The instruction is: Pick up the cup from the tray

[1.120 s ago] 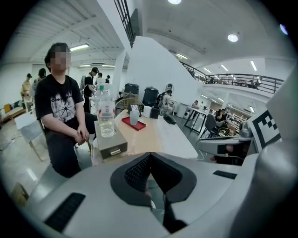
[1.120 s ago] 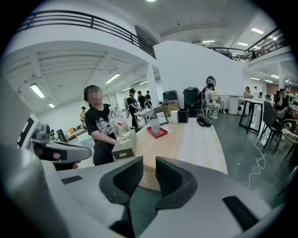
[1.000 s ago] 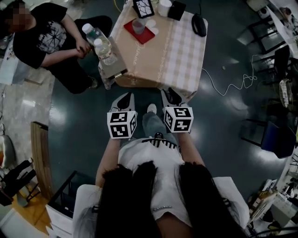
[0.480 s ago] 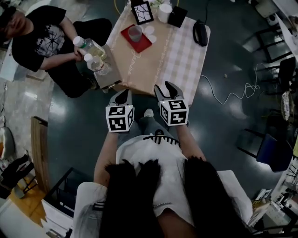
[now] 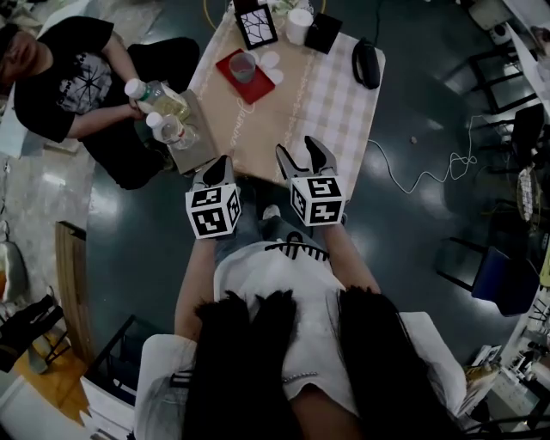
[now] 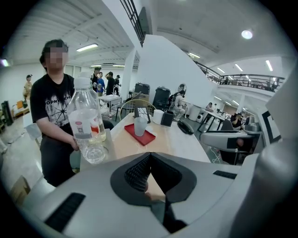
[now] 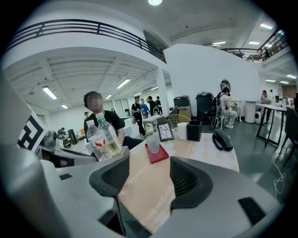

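A translucent cup [image 5: 243, 65] stands upright on a red tray [image 5: 255, 82] at the far left part of the table [image 5: 326, 103]. It also shows as the cup [image 6: 139, 126] on the tray [image 6: 145, 137], and as the cup [image 7: 152, 143] on the tray [image 7: 159, 155]. Both grippers hover at the table's near edge, well short of the tray. My left gripper [image 5: 224, 163] [image 6: 149, 157] is shut with nothing in it. My right gripper [image 5: 298, 151] [image 7: 150, 176] is open; its jaws have just been opening, with only table surface showing between them.
A seated person [image 5: 64, 77] at the table's left holds two water bottles [image 5: 159, 107] over a small stand. A framed picture [image 5: 258, 26], a white cylinder [image 5: 298, 24], a black box [image 5: 325, 33] and a black handset [image 5: 367, 62] line the far end. A cable [image 5: 430, 168] lies on the floor.
Both grippers have moved forward to the table's near edge. The right gripper's jaws now stand wider apart. The seated person's bottles have shifted slightly.
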Demonstrator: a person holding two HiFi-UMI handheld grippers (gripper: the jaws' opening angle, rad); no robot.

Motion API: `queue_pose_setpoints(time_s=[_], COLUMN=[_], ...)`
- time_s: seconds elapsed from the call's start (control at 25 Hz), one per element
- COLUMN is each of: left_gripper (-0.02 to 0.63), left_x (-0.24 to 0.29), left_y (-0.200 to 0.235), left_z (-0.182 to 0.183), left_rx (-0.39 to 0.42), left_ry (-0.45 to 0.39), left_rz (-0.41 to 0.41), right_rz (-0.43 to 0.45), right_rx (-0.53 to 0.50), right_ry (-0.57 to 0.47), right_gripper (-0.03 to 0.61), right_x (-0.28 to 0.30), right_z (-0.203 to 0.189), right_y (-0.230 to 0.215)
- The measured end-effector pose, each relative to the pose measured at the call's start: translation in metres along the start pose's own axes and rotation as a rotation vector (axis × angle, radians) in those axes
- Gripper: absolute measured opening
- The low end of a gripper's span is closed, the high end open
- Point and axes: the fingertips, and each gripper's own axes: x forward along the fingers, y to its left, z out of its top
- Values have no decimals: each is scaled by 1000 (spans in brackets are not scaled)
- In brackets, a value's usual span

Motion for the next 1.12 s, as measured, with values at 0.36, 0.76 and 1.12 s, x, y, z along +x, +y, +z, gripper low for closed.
queue_pose_setpoints(time_s=[0.36, 0.76, 1.12], left_gripper=[5, 6, 5], left_x=[40, 80, 110], left_y=[12, 35, 49], left_z=[20, 44, 56], left_rx=[16, -13, -26], left_ry=[17, 56, 84], left_rz=[-22, -34, -32], right_rz=[28, 54, 96], right_rx=[-38, -34, -126], right_ry=[7, 2, -12], right_gripper=[293, 346, 360], right_x=[42, 99, 156], right_z=[16, 38, 59], right_y=[-3, 0, 8])
